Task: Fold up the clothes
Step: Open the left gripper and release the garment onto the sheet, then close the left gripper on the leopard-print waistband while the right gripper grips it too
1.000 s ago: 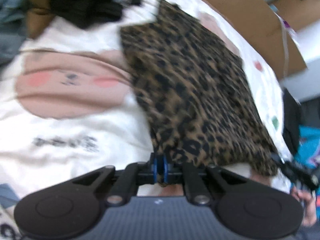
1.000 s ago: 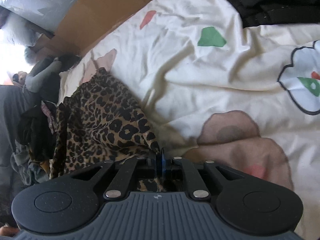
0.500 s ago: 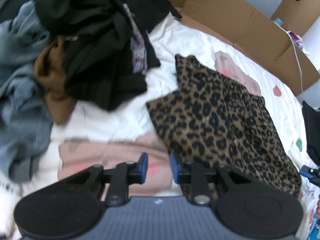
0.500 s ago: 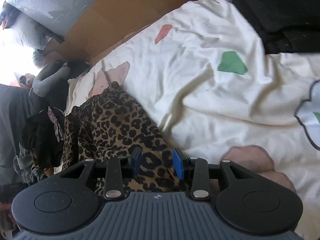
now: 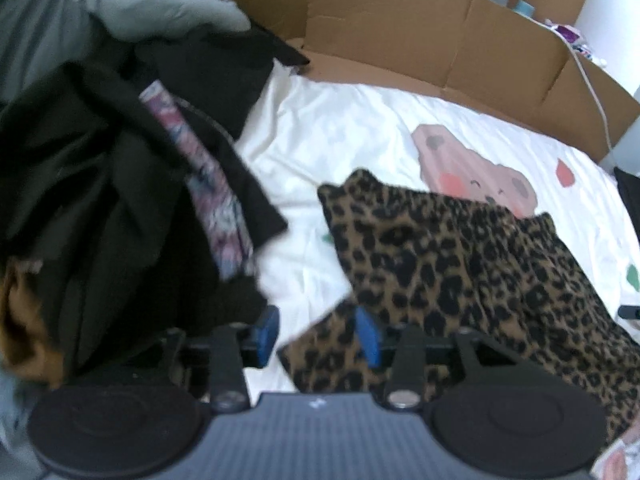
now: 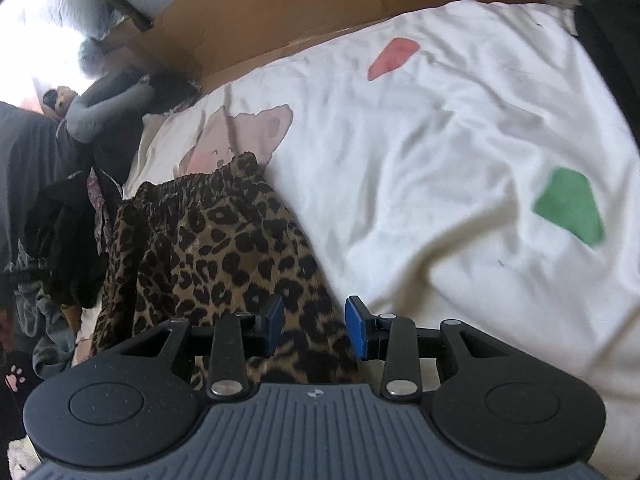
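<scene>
Now the leopard-print garment (image 5: 460,264) is lying flat on the white printed sheet (image 5: 340,140), released by both tools. At six o'clock in the left wrist view, the left gripper (image 5: 316,334) is hanging with its jaws partly apart, having just been opening, nothing pinched; the dark clothes pile (image 5: 100,200) is sitting at nine o'clock. Likewise the right gripper (image 6: 314,326) is hovering part-open over the garment's edge (image 6: 224,248), gripping nothing. Cardboard (image 5: 400,36) is running along twelve o'clock.

Both grippers angled downward, jaws parted.
Left gripper (image 5: 316,334) has just been opening, nothing clamped; right gripper (image 6: 314,326) likewise gapes empty.
</scene>
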